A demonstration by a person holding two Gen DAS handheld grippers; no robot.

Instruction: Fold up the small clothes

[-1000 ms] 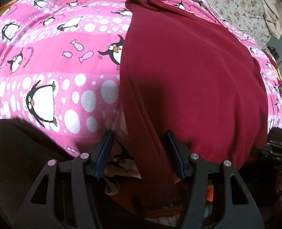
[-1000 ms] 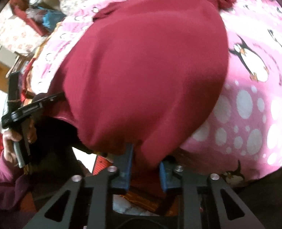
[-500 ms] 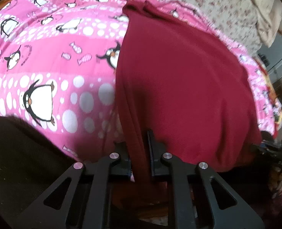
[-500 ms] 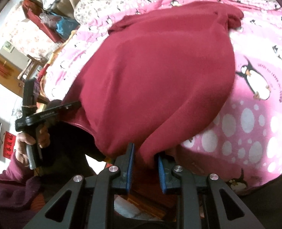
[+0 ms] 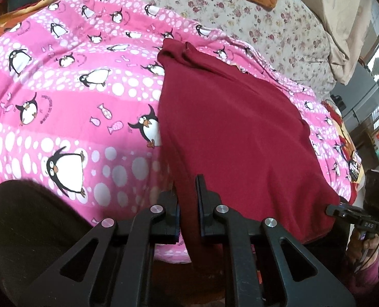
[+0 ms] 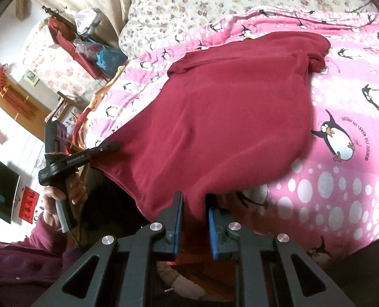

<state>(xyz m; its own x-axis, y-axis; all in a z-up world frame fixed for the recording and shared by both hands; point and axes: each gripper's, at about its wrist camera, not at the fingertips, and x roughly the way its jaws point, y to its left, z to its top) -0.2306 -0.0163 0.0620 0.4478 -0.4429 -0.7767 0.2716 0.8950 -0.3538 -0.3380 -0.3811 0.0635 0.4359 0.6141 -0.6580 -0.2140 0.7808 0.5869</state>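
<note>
A dark red garment (image 5: 230, 133) lies spread on the pink penguin blanket (image 5: 69, 97); it also shows in the right wrist view (image 6: 222, 117). My left gripper (image 5: 188, 202) is shut on the garment's near left corner, cloth pinched between the black fingers. My right gripper (image 6: 194, 212) is shut on the near right corner, cloth between the blue pads. The near hem is lifted off the bed edge between the two grippers. The right gripper shows in the left wrist view (image 5: 353, 212), and the left gripper shows in the right wrist view (image 6: 105, 148).
A floral sheet (image 5: 240, 7) covers the bed beyond the blanket. A red box with bags (image 6: 87, 48) stands at the bedside. A dark cushion (image 5: 30, 227) sits at the near left edge. The blanket (image 6: 343, 179) lies bare right of the garment.
The left gripper closed on the garment's near left corner. Both grippers have risen and pulled back, lifting the near hem; more of the bed shows beyond the garment.
</note>
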